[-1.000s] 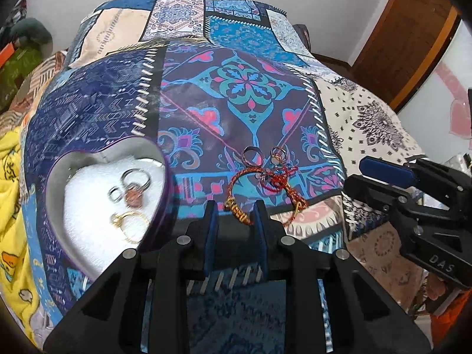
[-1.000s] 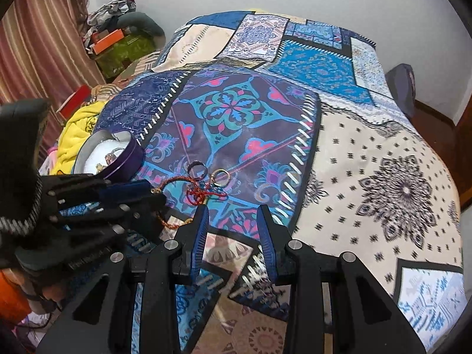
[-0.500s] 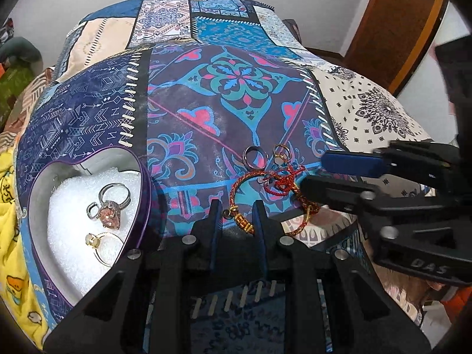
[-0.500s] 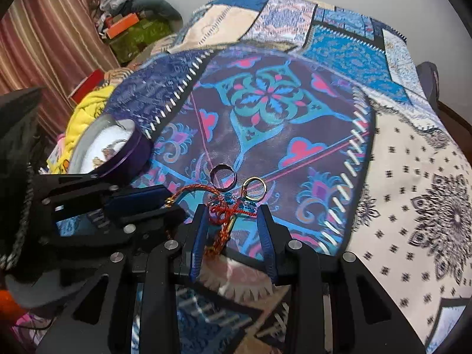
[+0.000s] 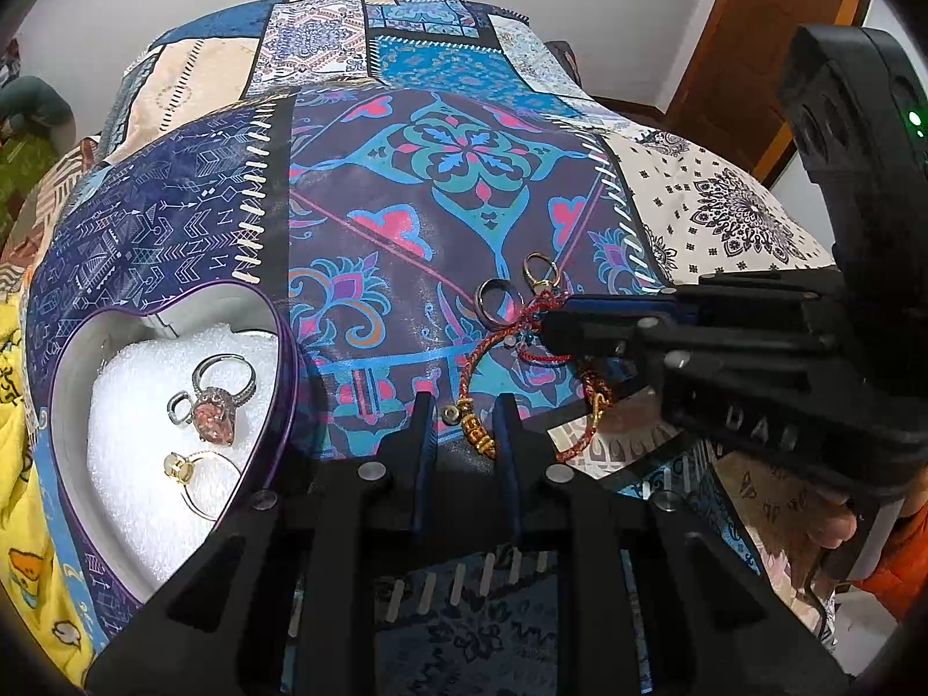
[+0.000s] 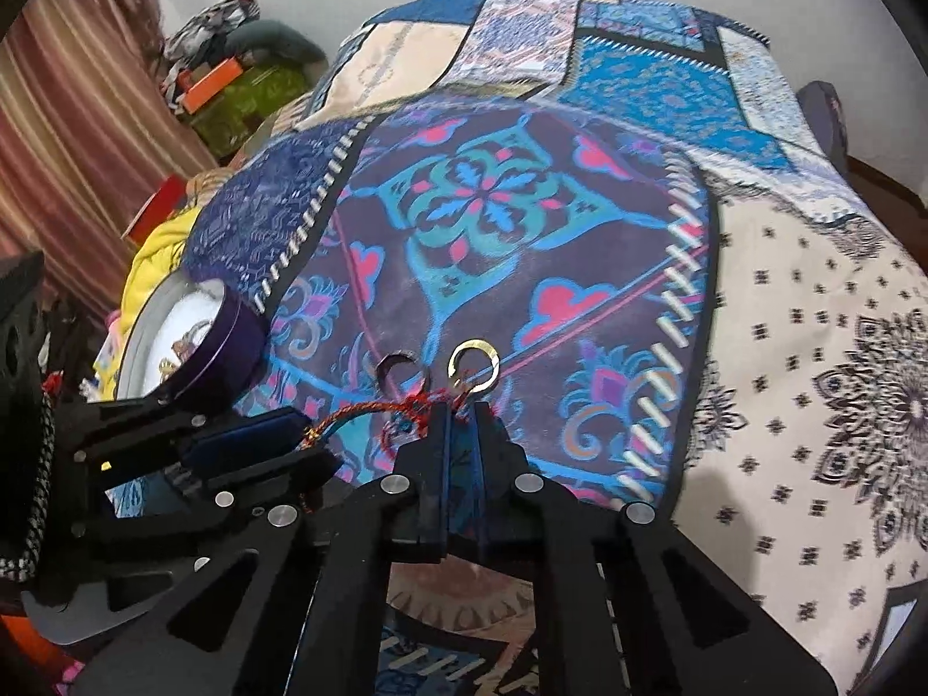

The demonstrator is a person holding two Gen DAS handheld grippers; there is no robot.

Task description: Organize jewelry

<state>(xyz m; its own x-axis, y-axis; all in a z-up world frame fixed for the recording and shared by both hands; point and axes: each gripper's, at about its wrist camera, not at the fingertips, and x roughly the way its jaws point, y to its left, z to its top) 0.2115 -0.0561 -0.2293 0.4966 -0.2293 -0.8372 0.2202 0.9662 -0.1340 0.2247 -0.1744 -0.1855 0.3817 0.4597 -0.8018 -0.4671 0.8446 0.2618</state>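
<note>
Right gripper (image 6: 459, 414): jaws drawn almost together at the red thread knot of the braided bracelet (image 5: 472, 355); whether thread was truly pinched could not be told, since the fingers hid the contact. Left gripper (image 5: 462, 419): jaws moderately apart, holding nothing, with the bracelet's gold bead end lying between the tips. The bracelet's far side was hidden under the right gripper in the left wrist view. Its long axis ran from the left jaws across toward the right jaws. A dark ring (image 6: 402, 370) and a gold ring (image 6: 474, 366) lay just ahead of the right jaws, near the knot. The heart-shaped tin (image 5: 61, 394) sat left of the left jaws, cut off in the right view, holding a pink-stone ring (image 5: 217, 403) and a thin gold ring (image 5: 200, 484) on white foam. Open patterned bedspread (image 6: 783, 348) stretched ahead and right.
</note>
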